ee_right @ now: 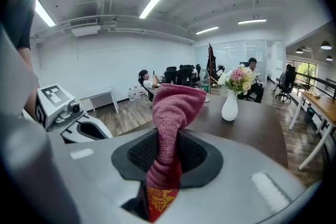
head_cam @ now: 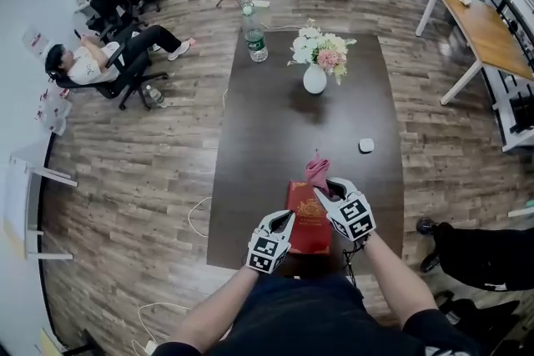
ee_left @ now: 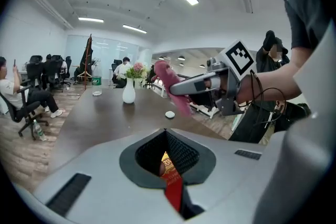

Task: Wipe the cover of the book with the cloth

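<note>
A red book (head_cam: pixel 308 218) with gold print lies on the dark table (head_cam: pixel 275 137) near its front edge. My left gripper (head_cam: pixel 286 221) is at the book's left edge, and in the left gripper view its jaws are shut on the red book (ee_left: pixel 171 184). My right gripper (head_cam: pixel 329 188) hovers over the book's far end, shut on a pink cloth (head_cam: pixel 317 172) that sticks up from the jaws. In the right gripper view the cloth (ee_right: pixel 171 113) fills the jaws, with the book (ee_right: pixel 157 203) just below. The left gripper view also shows the right gripper (ee_left: pixel 202 85) holding the cloth (ee_left: pixel 169 80).
A white vase of flowers (head_cam: pixel 315 77) stands mid-table, a water bottle (head_cam: pixel 256 44) at the far left corner, a small white disc (head_cam: pixel 366 145) to the right. People sit on office chairs (head_cam: pixel 117 71) at the left, and a wooden desk (head_cam: pixel 484 29) stands at the right.
</note>
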Demonstrator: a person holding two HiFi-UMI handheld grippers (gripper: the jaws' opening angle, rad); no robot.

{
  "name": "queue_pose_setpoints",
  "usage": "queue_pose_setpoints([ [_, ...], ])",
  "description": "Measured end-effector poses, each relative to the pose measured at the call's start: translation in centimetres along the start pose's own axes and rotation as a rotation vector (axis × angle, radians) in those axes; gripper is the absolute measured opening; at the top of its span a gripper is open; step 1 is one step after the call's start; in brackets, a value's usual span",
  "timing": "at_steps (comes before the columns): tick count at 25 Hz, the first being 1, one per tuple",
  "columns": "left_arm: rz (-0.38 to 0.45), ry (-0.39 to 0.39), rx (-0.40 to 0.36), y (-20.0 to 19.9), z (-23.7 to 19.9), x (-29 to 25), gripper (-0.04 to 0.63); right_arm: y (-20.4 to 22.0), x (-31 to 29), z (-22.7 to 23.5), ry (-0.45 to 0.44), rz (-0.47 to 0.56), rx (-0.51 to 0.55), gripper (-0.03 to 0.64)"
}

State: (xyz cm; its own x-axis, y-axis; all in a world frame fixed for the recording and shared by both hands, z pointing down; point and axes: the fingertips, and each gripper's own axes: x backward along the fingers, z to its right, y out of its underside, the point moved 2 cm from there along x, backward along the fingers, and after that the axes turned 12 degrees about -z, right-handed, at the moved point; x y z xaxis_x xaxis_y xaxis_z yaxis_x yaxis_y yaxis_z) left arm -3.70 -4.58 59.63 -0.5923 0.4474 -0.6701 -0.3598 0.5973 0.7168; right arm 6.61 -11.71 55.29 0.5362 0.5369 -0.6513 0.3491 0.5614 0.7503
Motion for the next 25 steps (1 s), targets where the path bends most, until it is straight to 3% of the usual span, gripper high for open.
queue_pose_setpoints([
  [12, -0.183, -0.093, 0.073, 8.1, 0.1, -3.8, -0.005, 3.1, -8.9, 0.1, -0.125, -0.11, 0.151, 0.103],
  [25, -0.316, -0.059, 0.121, 14.1, 2.1, -6.7, -0.005, 6.7, -16.6, -1.2, -0.187, -0.281, 0.32, 0.103],
])
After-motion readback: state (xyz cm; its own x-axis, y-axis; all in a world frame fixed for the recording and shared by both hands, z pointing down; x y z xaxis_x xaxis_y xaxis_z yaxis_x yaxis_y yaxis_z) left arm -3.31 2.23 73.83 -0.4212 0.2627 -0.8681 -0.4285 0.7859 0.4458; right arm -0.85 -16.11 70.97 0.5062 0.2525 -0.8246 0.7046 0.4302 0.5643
